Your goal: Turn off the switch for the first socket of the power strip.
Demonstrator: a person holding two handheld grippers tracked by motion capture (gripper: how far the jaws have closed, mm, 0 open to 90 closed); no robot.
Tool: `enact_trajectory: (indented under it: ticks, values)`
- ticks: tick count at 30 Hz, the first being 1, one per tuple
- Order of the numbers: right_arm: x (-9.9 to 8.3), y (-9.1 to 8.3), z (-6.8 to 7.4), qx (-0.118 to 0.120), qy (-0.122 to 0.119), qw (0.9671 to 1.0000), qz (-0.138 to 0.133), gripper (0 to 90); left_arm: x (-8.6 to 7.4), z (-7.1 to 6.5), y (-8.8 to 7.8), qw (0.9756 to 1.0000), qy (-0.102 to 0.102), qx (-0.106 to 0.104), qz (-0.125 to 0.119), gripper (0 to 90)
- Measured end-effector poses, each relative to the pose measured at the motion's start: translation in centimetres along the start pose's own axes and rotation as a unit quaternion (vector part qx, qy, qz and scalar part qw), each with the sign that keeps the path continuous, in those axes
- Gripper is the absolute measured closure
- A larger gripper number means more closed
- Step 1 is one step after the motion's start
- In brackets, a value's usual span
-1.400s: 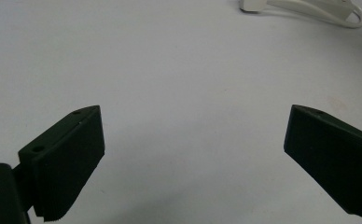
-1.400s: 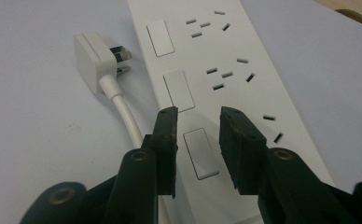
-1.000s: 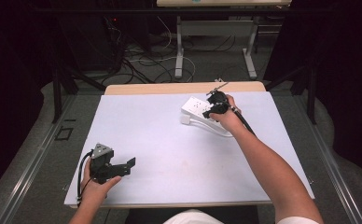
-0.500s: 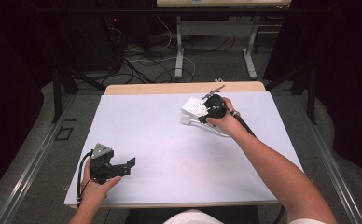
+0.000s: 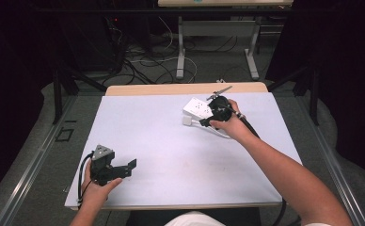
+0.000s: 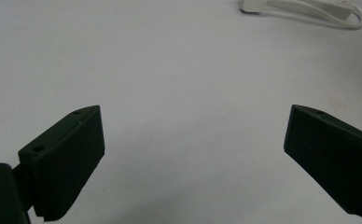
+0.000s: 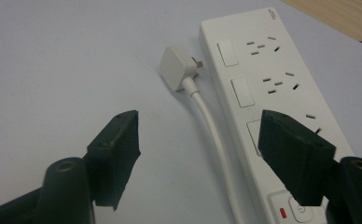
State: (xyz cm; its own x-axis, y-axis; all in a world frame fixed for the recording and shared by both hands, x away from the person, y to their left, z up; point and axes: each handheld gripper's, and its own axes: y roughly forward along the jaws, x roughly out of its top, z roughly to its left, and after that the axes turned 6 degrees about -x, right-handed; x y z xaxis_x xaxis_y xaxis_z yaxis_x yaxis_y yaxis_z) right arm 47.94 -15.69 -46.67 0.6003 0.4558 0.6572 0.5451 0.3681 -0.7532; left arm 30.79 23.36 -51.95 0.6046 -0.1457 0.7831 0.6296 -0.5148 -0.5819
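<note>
**Lining Up on the Plug**

Hovering over the far right of the white table (image 5: 171, 141), the right gripper (image 7: 198, 154) has just been spreading its jaws, and they now stand wide with nothing pressed between them; the white cord (image 7: 214, 135) runs up the gap untouched. The power strip (image 7: 272, 88) lies flat on the table with its sockets facing up, and its white plug (image 7: 177, 67) rests loose just beside the strip's far end, prongs pointing at the casing. Judging by the aim, the plug is the target; a clean pick would mean carrying the jaws forward along the cord, centring them on the plug's flat sides, and closing on the body rather than the flex; the right-hand jaw should stay clear of the strip's edge. Near the table's front left, the left gripper (image 5: 107, 167) rests with its jaws wide and empty.
</note>
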Motion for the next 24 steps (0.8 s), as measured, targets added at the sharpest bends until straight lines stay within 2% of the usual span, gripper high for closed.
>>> enact_trajectory:
  ticks: [2, 3, 7, 9, 12, 15, 20, 21, 23, 24]
  values:
    - [-0.1, -0.3, -0.1, -0.010, 0.002, 0.9999, -0.010, 19.2, 0.1, 0.0, 0.0, 1.0000, -0.002, -0.002, 0.000, 4.8]
    - [-0.1, -0.5, -0.1, -0.014, 0.009, 0.9998, -0.013, 16.7, 0.0, 0.0, 0.2, 1.0000, -0.005, 0.001, -0.008, 4.8]
    - [-0.2, -1.5, -0.2, -0.018, 0.019, 0.9994, -0.025, 13.4, 0.1, 0.0, 0.4, 1.0000, -0.005, 0.002, -0.004, 5.1]
    - [-0.3, -1.8, -0.3, -0.021, 0.013, 0.9991, -0.035, 7.2, 0.2, -0.1, 0.4, 1.0000, -0.005, 0.002, -0.003, 5.1]
    - [-0.8, -2.2, -0.3, -0.021, 0.027, 0.9986, -0.041, 0.5, 0.2, 0.0, 0.5, 1.0000, -0.005, 0.001, -0.002, 5.1]
    - [-1.4, -2.5, -0.5, -0.022, 0.019, 0.9988, -0.039, 0.0, 0.3, 0.0, 0.7, 1.0000, -0.004, 0.000, -0.002, 5.2]
    - [-2.4, -3.1, -1.1, -0.021, 0.042, 0.9978, -0.046, 0.0, 0.2, 0.0, 0.9, 1.0000, -0.005, -0.002, -0.004, 5.1]
    - [-2.5, -3.2, -1.1, -0.023, 0.039, 0.9979, -0.046, 0.0, 0.2, 0.0, 0.7, 1.0000, -0.004, -0.002, 0.003, 5.2]
    - [-2.7, -3.6, -1.3, -0.027, 0.034, 0.9976, -0.055, 0.0, 0.2, 0.0, 0.6, 1.0000, -0.006, 0.000, 0.001, 5.1]
    - [-2.9, -3.9, -1.3, -0.023, 0.040, 0.9971, -0.060, 0.0, 0.1, 0.0, 0.5, 1.0000, -0.005, 0.000, -0.001, 5.1]
